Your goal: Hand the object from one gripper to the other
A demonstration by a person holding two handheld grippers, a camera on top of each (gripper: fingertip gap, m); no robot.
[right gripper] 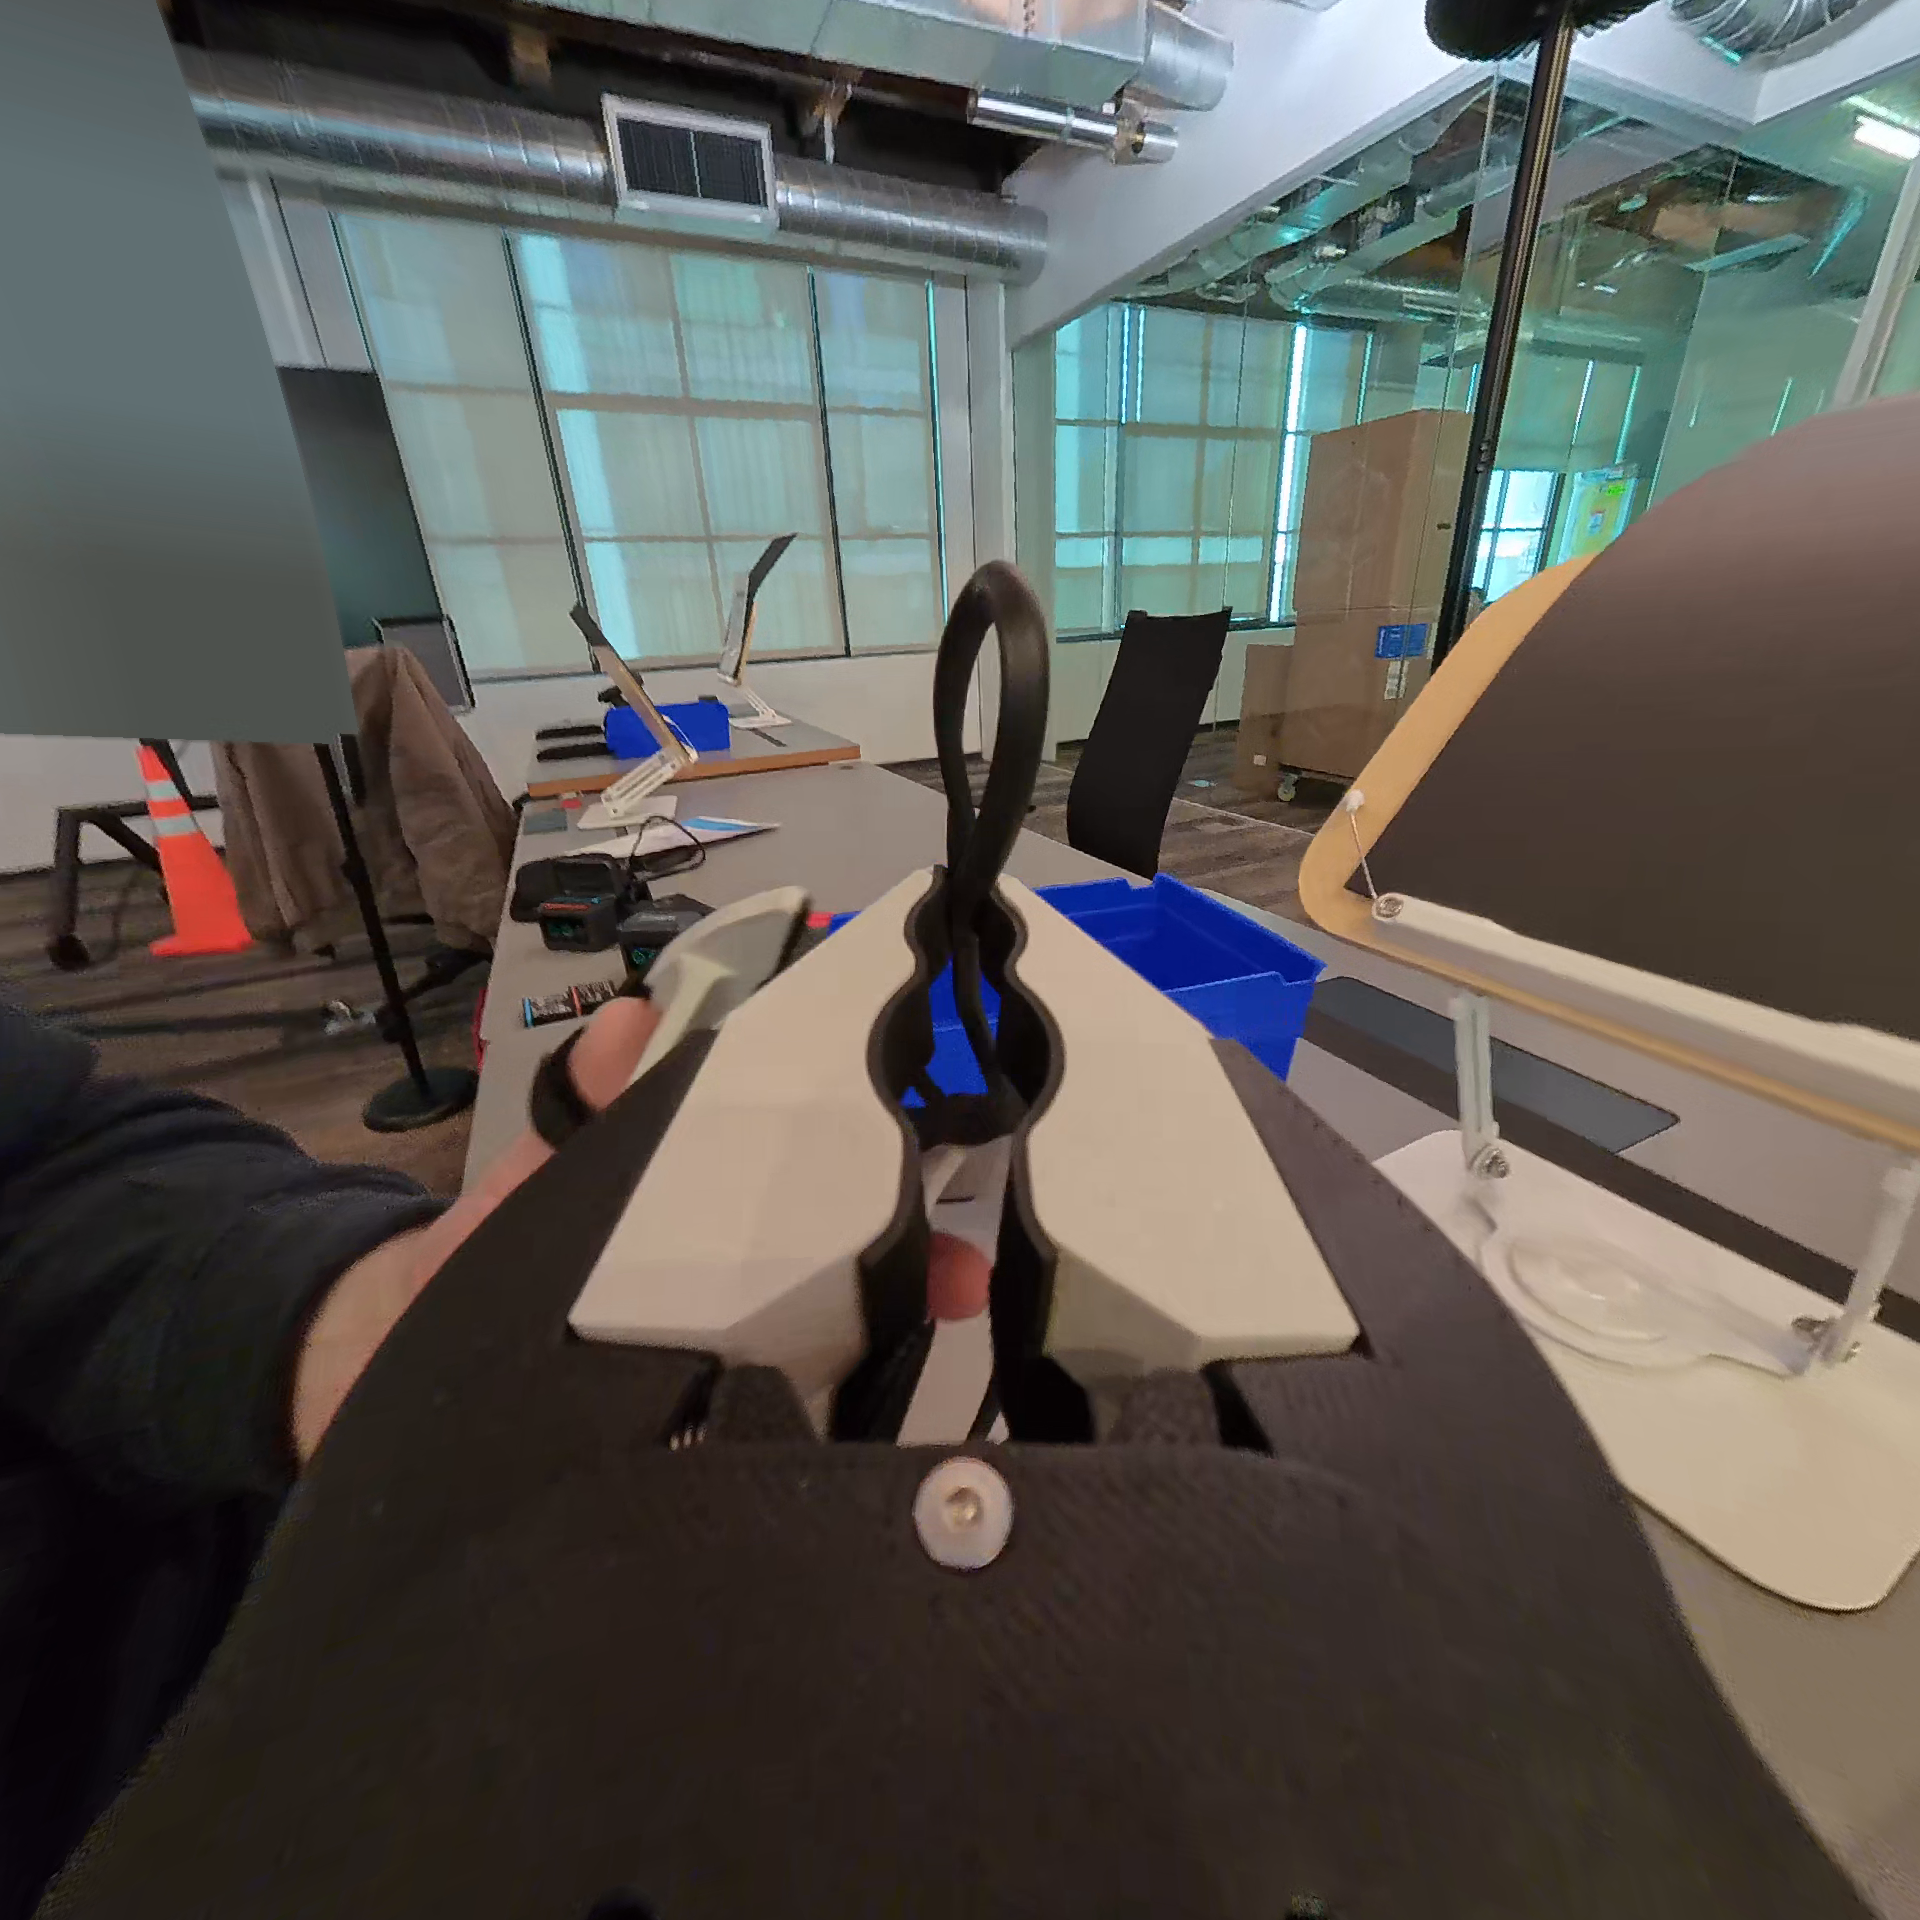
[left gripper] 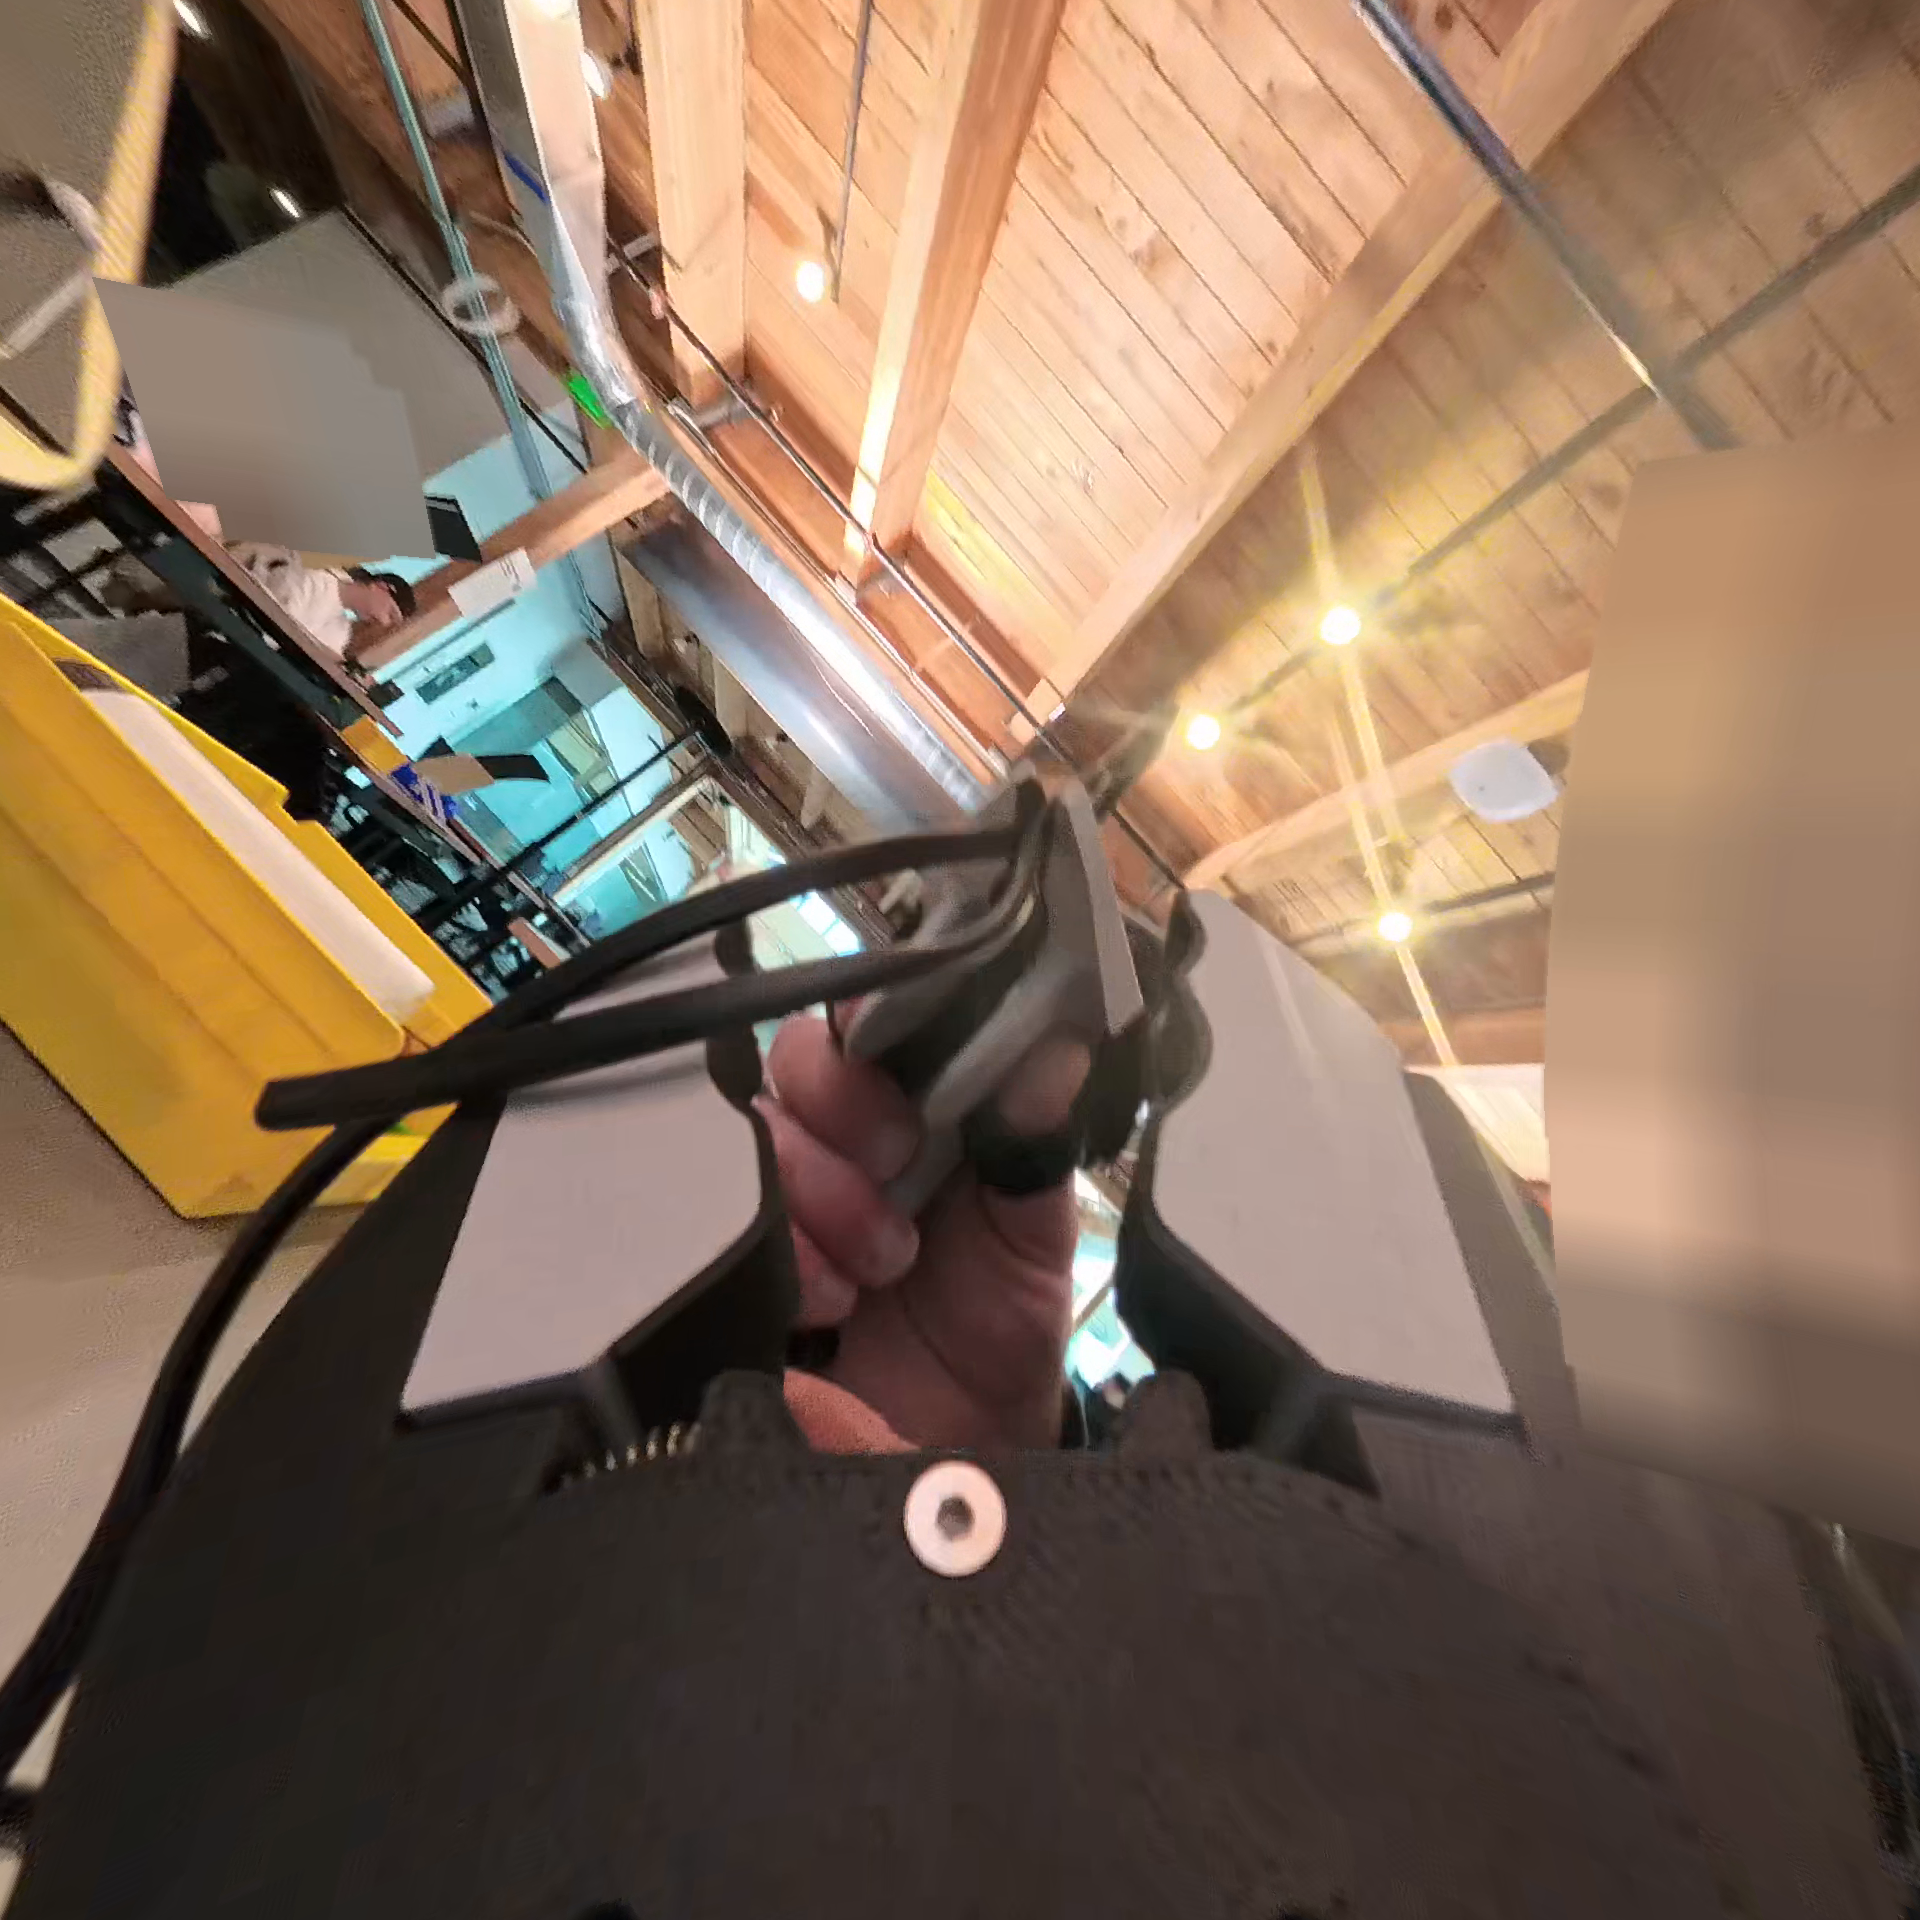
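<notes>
Above the grey table [right gripper: 831, 831], spread the left hand-held gripper [left gripper: 961, 1039] wide and empty, seemingly ready to receive, and clamped the right hand-held gripper [right gripper: 971, 894] shut on the black cord [right gripper: 997, 665]. Stood its loop upright past the right tips, likely offering free length to grab.

Black flat cord [right gripper: 987, 727], looped upright, pinched between the right tongs [right gripper: 971, 904].
</notes>
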